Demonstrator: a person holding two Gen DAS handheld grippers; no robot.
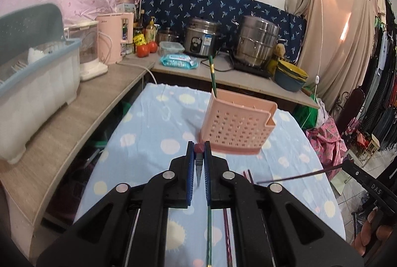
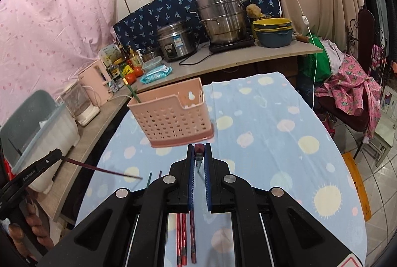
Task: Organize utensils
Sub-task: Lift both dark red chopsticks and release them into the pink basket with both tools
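Left gripper (image 1: 199, 150) clamping one chopstick (image 1: 198, 167), one pink basket (image 1: 235, 123)

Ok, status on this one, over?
Left gripper shut on a chopstick, right gripper shut on a second chopstick. Pink holder upright on the cloth, one green chopstick inside. Loose chopsticks below; nothing blocking the holder.

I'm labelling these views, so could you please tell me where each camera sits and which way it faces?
Left wrist: on the left tongs, facing the pink basket and counter; right tongs at the right edge.
Right wrist: on the right tongs, facing the same basket; left tongs and fingers lower left.
Shared: basket, blue cloth, rice cooker.
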